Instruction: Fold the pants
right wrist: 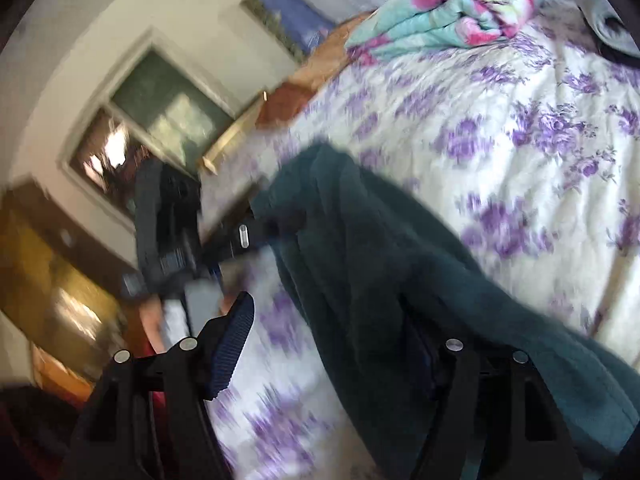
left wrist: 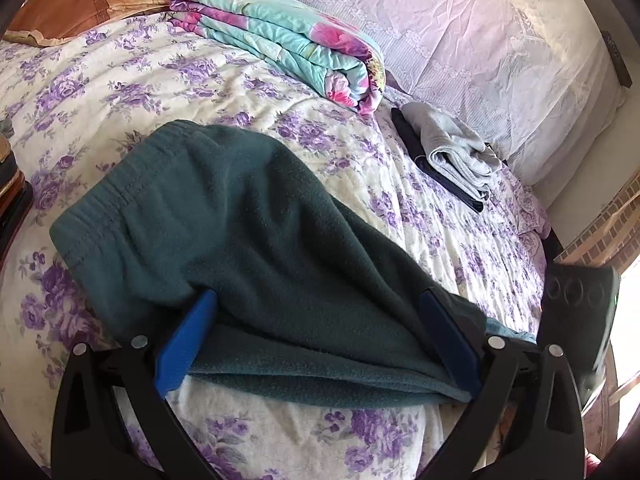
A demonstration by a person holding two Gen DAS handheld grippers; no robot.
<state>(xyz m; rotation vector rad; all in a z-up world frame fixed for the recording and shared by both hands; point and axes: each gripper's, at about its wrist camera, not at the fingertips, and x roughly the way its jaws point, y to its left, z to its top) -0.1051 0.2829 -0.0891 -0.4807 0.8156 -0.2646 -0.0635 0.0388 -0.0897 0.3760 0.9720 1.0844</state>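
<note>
A bed [left wrist: 120,92] fills most of both views, covered by a cream quilt printed with purple flowers. Along its far side hangs a pale lace curtain [left wrist: 460,32].

The pants [left wrist: 248,236], dark teal fleece, lie across the near part of the quilt. In the left wrist view the elastic waistband sits to the left, and the fabric runs down to the right, doubled over itself along the near edge. In the right wrist view, which is blurred, the same pants [right wrist: 360,264] stretch from the middle of the picture to the lower right corner.

A folded blanket [left wrist: 288,44] in turquoise and pink rests farther back on the bed, well apart from the pants. A brown and tan pillow [left wrist: 84,4] lies at the far left. Near the curtain, a folded grey garment [left wrist: 452,148] sits on top of a dark one.

The left gripper [left wrist: 320,300] stands wide open, its blue fingers [left wrist: 188,344] on either side of the doubled fleece, with fabric draped over their tips; the fingers do not pinch it.

The right gripper [right wrist: 340,320] is also spread wide. Its left finger [right wrist: 232,344] stands free over the quilt, while the other is buried under the teal fabric, so nothing is clamped.
</note>
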